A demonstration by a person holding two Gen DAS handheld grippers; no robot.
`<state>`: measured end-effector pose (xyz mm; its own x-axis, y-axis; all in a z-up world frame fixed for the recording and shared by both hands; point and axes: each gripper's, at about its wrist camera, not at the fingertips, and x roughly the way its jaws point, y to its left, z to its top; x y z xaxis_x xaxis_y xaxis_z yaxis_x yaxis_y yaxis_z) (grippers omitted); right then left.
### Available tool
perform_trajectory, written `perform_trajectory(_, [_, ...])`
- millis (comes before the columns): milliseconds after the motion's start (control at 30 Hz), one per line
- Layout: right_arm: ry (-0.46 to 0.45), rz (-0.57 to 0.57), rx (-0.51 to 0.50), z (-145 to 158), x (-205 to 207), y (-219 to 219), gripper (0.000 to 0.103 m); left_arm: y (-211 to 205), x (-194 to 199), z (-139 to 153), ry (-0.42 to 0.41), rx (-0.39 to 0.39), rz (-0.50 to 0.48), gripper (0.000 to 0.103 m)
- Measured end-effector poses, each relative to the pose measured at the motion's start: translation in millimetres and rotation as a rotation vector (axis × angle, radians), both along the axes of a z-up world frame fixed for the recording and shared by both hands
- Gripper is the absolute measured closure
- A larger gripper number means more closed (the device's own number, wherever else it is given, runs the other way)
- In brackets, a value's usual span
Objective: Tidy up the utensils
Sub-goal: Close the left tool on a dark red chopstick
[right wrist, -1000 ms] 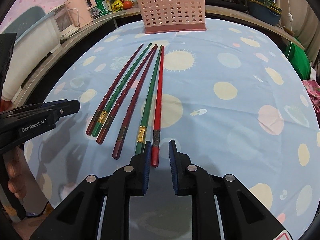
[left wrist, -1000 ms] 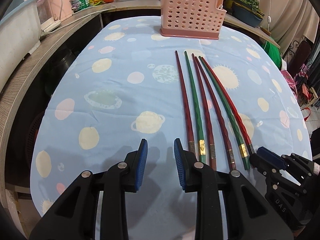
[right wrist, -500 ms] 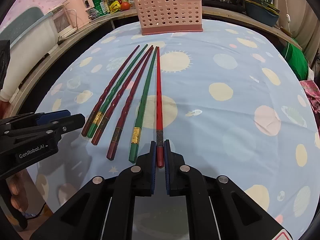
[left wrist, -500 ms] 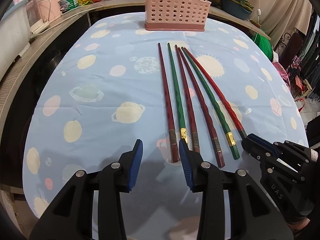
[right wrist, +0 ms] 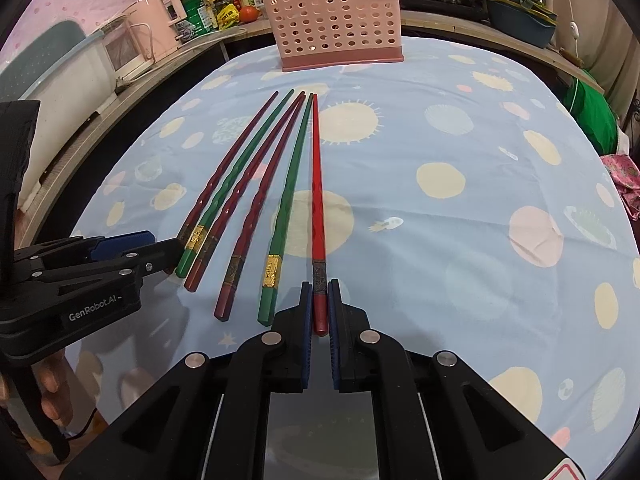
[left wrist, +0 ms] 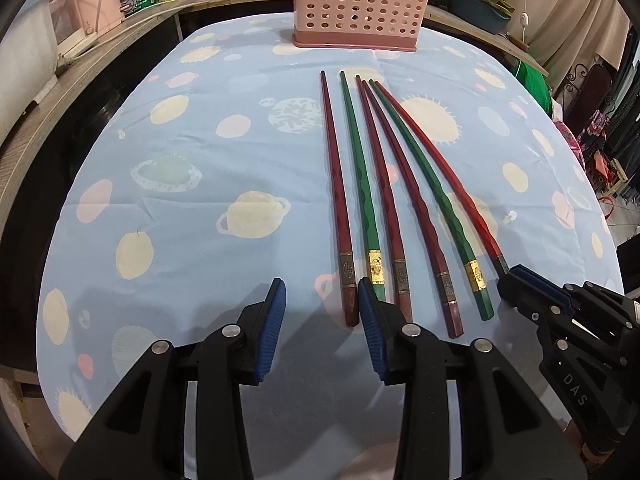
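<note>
The right hand-held gripper (right wrist: 320, 304) has just pinched the bright red chopstick (right wrist: 317, 184) farthest from the open left hand-held gripper (left wrist: 322, 308), readying it for the pink basket (right wrist: 336, 20).

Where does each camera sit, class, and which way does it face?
Left wrist view: sits on the open left gripper, looking down its fingers across the blue planet-print tablecloth toward the pink perforated plastic basket.
Right wrist view: sits on the right gripper, shut on the bright red chopstick; the person's fingers show at left.
Shared: the basket, the chopsticks, and each other's gripper.
</note>
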<state>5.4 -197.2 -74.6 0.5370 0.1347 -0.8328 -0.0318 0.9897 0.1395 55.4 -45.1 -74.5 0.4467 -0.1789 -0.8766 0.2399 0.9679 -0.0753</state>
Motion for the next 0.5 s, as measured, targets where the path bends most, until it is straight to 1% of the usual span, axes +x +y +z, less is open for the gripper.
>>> perform_trajectory(167, [0.000, 0.000, 0.000, 0.0, -0.1, -0.1, 0.096, -0.6, 0.2, -0.2, -0.010, 0.006, 0.002, 0.068])
perform_trajectory(200, [0.000, 0.000, 0.000, 0.0, -0.2, -0.2, 0.096, 0.0, 0.0, 0.0, -0.012, 0.007, 0.003, 0.071])
perform_trajectory(267, [0.000, 0.000, 0.001, 0.0, -0.3, 0.0, 0.096, 1.2, 0.2, 0.5, -0.011, 0.001, 0.001, 0.081])
perform_trajectory(333, [0.000, 0.000, -0.001, 0.0, -0.4, 0.1, 0.096, 2.8, 1.3, 0.3, -0.006, -0.009, 0.000, 0.096])
perform_trajectory(500, [0.001, -0.004, -0.001, 0.4, -0.4, -0.5, 0.096, 5.7, 2.9, 0.5, 0.001, -0.025, 0.000, 0.096])
